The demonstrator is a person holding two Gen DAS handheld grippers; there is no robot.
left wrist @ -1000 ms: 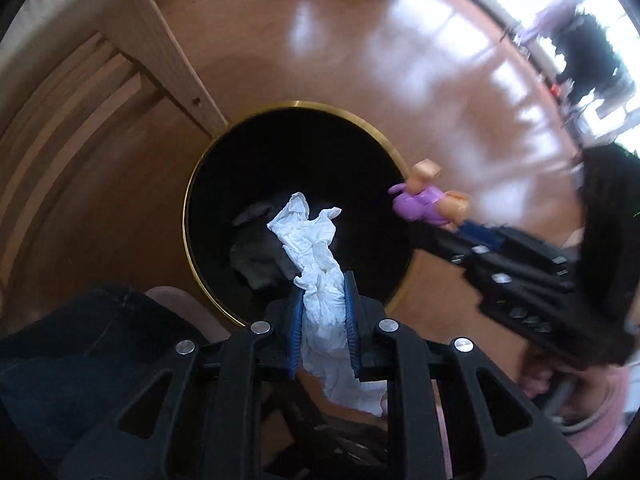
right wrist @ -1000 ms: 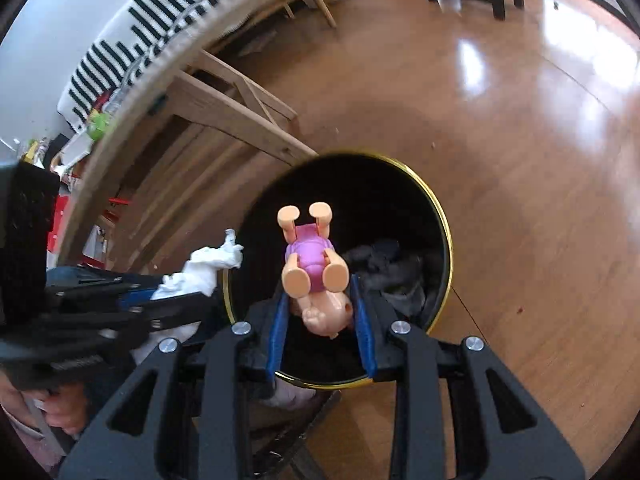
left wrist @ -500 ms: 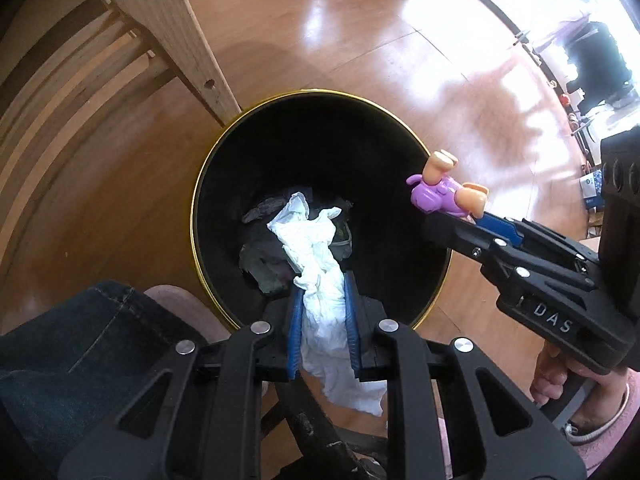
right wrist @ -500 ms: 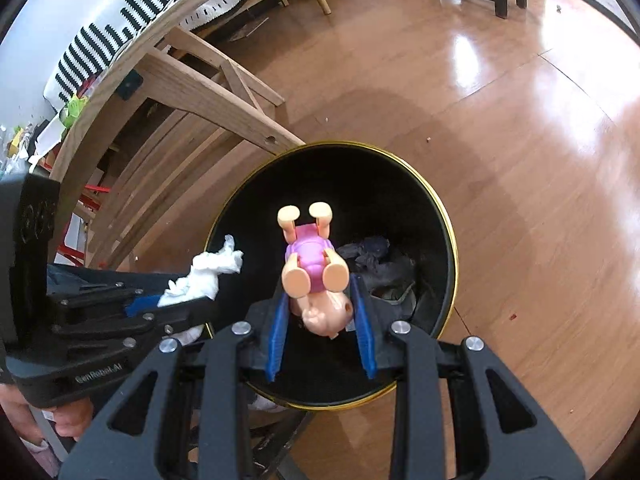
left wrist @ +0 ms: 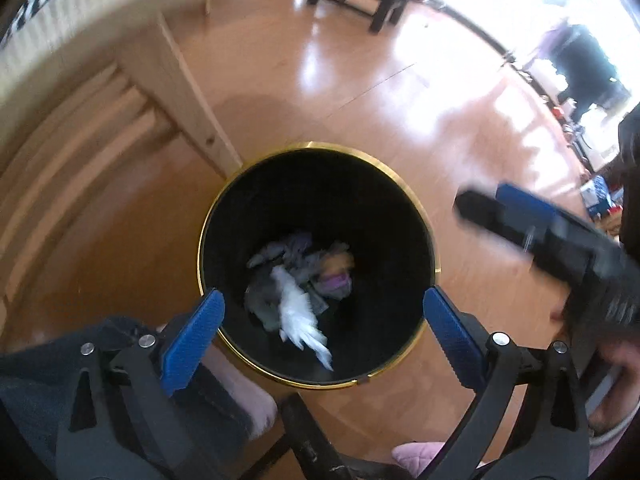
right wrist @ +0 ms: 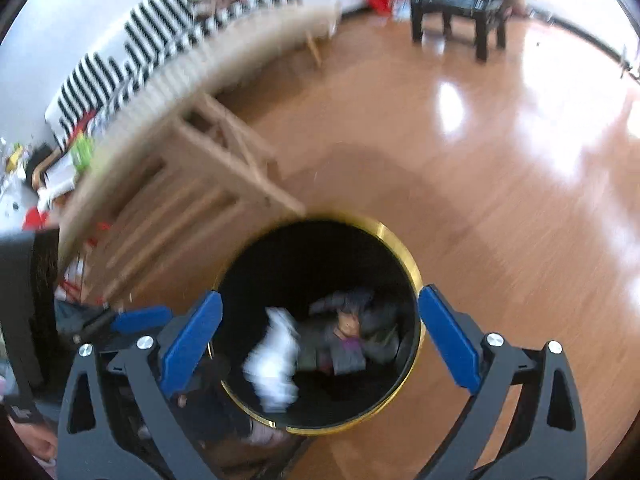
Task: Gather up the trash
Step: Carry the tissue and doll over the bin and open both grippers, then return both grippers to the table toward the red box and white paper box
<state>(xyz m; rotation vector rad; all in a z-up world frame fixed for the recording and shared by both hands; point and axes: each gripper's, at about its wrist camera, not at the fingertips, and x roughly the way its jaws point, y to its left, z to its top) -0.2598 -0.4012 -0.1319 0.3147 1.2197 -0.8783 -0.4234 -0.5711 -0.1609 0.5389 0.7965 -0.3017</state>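
Left gripper (left wrist: 320, 312) with blue pads: jaws opening, spread wide, nothing between them. Right gripper (right wrist: 318, 314): jaws opening too, empty. Both hang above round black bin with gold rim (left wrist: 404, 184) on wooden floor (left wrist: 340, 92). Crumpled white tissue (left wrist: 298, 314) inside bin, blurred, atop grey scraps. Small doll in purple top (left wrist: 336, 272) also inside bin, beside tissue. Pale wooden table leg (left wrist: 192, 104) just beside bin rim.

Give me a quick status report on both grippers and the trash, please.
Left gripper and right gripper opening, nothing between the jaws. White tissue and doll inside the black bin. Nothing in the way.
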